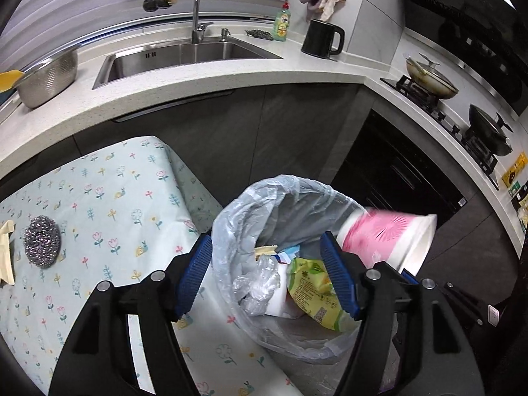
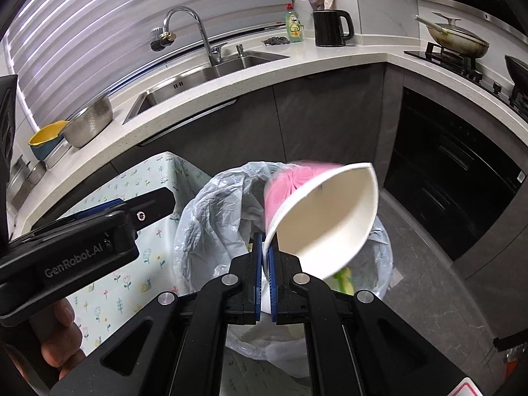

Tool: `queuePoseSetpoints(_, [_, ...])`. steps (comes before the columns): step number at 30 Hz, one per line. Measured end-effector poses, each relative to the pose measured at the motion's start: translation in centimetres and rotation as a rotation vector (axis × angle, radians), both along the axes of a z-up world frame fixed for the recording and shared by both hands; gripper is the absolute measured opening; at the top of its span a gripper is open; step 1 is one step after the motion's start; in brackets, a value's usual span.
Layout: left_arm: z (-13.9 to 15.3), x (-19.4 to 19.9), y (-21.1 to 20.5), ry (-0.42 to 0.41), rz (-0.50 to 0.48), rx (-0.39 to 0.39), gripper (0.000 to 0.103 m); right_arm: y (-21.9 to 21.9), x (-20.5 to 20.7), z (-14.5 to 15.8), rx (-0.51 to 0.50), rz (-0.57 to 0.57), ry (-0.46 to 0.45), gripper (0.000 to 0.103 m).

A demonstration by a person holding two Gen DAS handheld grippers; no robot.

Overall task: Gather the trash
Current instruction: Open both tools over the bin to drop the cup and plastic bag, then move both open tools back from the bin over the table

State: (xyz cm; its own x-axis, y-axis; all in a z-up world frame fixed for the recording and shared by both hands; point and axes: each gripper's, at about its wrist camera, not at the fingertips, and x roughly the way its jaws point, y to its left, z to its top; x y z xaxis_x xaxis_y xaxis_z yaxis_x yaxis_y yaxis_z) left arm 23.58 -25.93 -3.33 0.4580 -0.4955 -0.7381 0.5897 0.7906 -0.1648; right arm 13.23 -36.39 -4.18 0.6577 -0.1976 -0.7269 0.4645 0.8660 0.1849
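The right gripper is pinching the rim of the pink paper cup, jaws nearly shut, cup lying tilted over the lined bin beside the desk's corner. The left gripper is hovering above it, jaws wide, empty.

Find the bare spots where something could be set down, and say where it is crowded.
Free: the tablecloth between the steel scourer and the trash bin; the counter in front of the sink. Crowded: the bin's inside, full of wrappers.
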Motion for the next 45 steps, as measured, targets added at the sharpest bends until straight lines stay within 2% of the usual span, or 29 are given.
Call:
queuePoseSetpoints(8, [0.3,0.8,2.0,-0.008,0.044,-0.001,0.065,1.5,0.9,0.7,-0.011,0.016,-0.016,0.021])
queuePoseSetpoints(12, [0.5,1.2,3.0,-0.008,0.066,-0.006,0.072,2.1,1.0,1.5,-0.019,0.023,-0.029,0.026])
queuePoseSetpoints(26, [2.3,1.4,7.9,-0.024,0.138,-0.025,0.073,6.0,1.6,4.7,-0.059,0.079,-0.063,0.032])
queuePoseSetpoints(38, [3.6,2.2,16.0,-0.064,0.274,-0.016,0.073,12.3,3.2,6.6,-0.078,0.184,-0.088,0.041])
queuePoseSetpoints(45, [3.4,3.0,22.1,-0.081,0.394,0.003,0.079,16.7,4.8,6.8,-0.08,0.248,-0.095,0.054])
